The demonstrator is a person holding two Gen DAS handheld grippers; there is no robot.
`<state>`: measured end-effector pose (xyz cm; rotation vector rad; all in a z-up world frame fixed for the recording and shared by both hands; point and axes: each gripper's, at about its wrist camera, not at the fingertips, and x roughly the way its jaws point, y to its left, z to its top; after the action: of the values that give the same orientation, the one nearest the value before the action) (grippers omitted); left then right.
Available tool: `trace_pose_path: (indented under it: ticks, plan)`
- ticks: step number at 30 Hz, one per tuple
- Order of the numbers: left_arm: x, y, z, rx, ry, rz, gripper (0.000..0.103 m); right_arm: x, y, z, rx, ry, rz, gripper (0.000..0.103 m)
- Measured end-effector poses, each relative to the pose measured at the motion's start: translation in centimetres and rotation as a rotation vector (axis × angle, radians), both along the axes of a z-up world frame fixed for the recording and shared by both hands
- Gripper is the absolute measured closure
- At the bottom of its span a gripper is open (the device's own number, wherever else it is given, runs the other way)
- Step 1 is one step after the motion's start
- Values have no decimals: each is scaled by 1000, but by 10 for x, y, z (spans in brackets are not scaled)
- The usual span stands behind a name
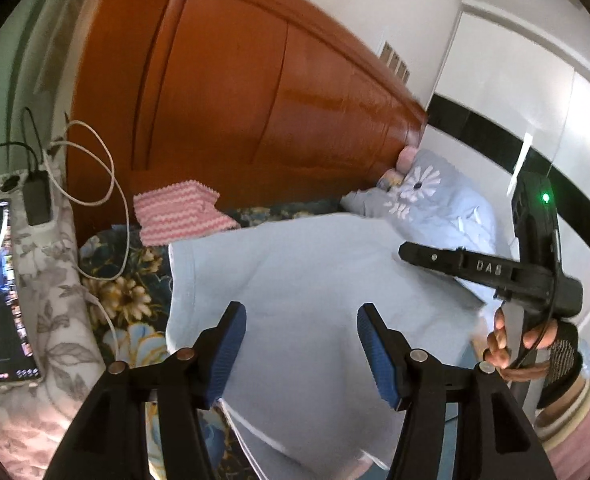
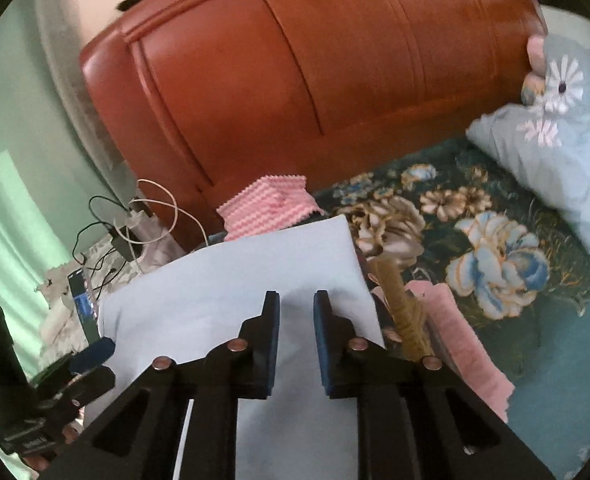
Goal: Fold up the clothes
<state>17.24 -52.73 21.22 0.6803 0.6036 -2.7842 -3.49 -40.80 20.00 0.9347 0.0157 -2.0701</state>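
Both grippers, left (image 1: pixel 301 340) and right (image 2: pixel 296 330), hover fingers apart over the blue garment (image 1: pixel 315 272) at lower centre; a shallow pinch could let its fold slip.

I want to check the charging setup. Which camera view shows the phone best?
The left wrist view: the phone lies large at the left edge, its lit screen visible. In the right wrist view the phone is small and far away, partly behind the light blue garment.
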Motion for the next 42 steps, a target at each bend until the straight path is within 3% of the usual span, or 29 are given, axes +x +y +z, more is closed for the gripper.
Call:
trace_pose_path:
  ticks: [5, 7, 9, 12, 14, 16, 20, 24, 27, 28, 30, 42]
  plan:
    - [34, 21, -2, -21, 67, 15, 35, 59, 22, 15, -9, 173, -81, 71]
    - [38, 26, -9, -18, 63, 6, 34, 89, 35, 12, -18, 248, -137, 57]
    - [39, 28, -15, -15, 47, -3, 33, 114, 45, -1, -26, 274, -202, 49]
    - [41, 30, -25, -11, 24, -17, 30, 144, 53, -23, -32, 280, -288, 48]
    - [42, 32, -31, -8, 8, -26, 28, 156, 51, -38, -22, 278, -338, 37]
    - [43, 34, -37, -7, -8, -38, 25, 159, 46, -49, 5, 263, -386, 27]
    - [42, 34, -46, -52, -42, -47, 19, 154, 31, -60, 48, 220, -427, 21]
    - [42, 25, -56, 11, -41, -57, 17, 156, 13, -67, 102, 266, -469, 21]
    - [40, 25, -60, 12, -57, -50, 11, 158, 6, -69, 123, 310, -498, 20]
    - [39, 26, -61, 8, -57, -46, 11, 158, 5, -70, 132, 323, -506, 11]
    - [37, 27, -63, 10, -53, -50, 9, 158, 6, -73, 142, 337, -517, 5]
    - [22, 25, -77, -12, -79, -14, 2, 154, 13, -87, 148, 322, -505, 4]
